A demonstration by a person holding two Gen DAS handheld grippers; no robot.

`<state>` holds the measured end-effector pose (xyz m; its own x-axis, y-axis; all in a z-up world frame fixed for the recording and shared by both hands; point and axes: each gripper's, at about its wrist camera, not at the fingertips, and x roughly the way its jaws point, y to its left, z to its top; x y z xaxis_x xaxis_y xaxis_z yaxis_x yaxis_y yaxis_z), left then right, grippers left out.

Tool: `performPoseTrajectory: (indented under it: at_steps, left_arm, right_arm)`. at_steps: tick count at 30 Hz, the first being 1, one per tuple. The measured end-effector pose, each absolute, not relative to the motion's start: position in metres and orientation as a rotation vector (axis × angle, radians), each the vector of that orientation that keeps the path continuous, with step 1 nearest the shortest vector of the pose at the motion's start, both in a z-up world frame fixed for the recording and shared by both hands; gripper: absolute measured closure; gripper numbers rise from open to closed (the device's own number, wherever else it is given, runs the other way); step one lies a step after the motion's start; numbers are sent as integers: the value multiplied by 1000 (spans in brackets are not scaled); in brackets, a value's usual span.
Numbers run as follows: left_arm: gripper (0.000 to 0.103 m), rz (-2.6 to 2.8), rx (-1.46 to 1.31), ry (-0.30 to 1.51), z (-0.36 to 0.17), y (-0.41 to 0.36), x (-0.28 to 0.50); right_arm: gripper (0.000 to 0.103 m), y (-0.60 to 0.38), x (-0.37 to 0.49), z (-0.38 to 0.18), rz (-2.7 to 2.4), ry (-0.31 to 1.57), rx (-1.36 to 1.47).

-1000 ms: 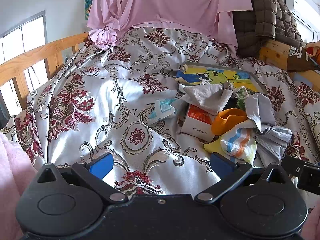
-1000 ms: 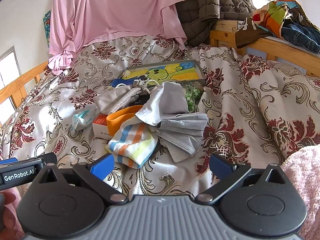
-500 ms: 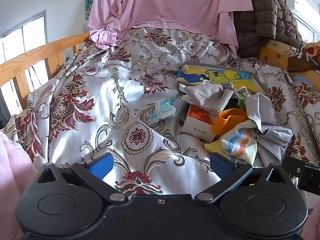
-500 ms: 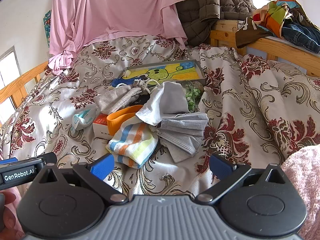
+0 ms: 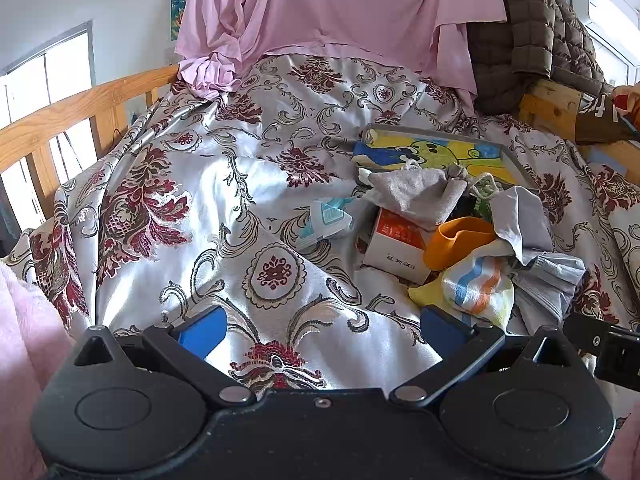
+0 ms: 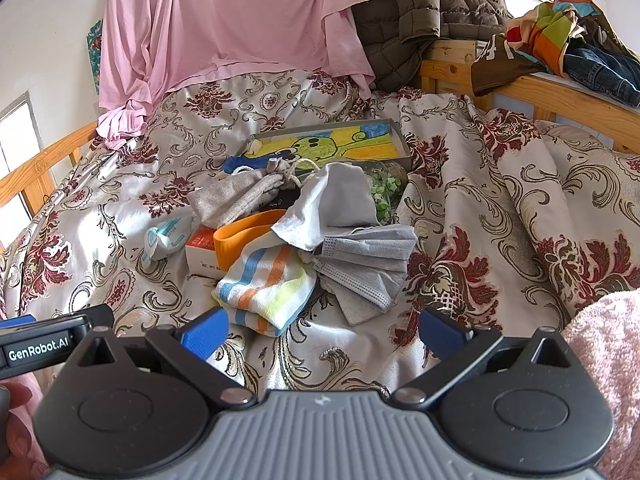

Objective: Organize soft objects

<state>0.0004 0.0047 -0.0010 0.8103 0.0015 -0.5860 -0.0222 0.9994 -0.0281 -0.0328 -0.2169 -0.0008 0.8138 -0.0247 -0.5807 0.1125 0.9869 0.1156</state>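
Observation:
A heap of soft things lies on the patterned bedspread [image 6: 500, 184]: a striped cloth [image 6: 266, 288], grey face masks [image 6: 368, 264], a white-grey cloth [image 6: 340, 204], a beige drawstring pouch [image 6: 240, 200] and an orange band [image 6: 240, 236]. The left wrist view shows the same heap at the right, with the striped cloth [image 5: 476, 284] nearest. My left gripper [image 5: 320, 330] is open over bare bedspread, left of the heap. Just short of the striped cloth, my right gripper [image 6: 322, 332] is open with nothing between its fingers.
A shallow box with a cartoon picture [image 6: 332, 144] sits behind the heap; a red-and-white carton [image 5: 396, 246] and a tissue pack [image 5: 326, 222] lie beside it. A pink sheet [image 6: 232, 24], a brown jacket [image 6: 420, 12] and clothes on the wooden rail [image 6: 560, 92] border the bed.
Both views have shifted very slightly; the heap and both grippers stay as they were.

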Motion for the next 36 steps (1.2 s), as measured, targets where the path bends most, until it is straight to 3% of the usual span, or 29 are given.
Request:
performPoseTrajectory:
  at_steps: [23, 36]
  left_arm:
    - [1, 1, -40, 664, -4, 3, 10]
    - [1, -331, 40, 708, -13, -34, 73]
  right_arm:
    - [0, -223, -28, 9, -7, 611, 177]
    - [0, -265, 77, 21, 158, 649, 185]
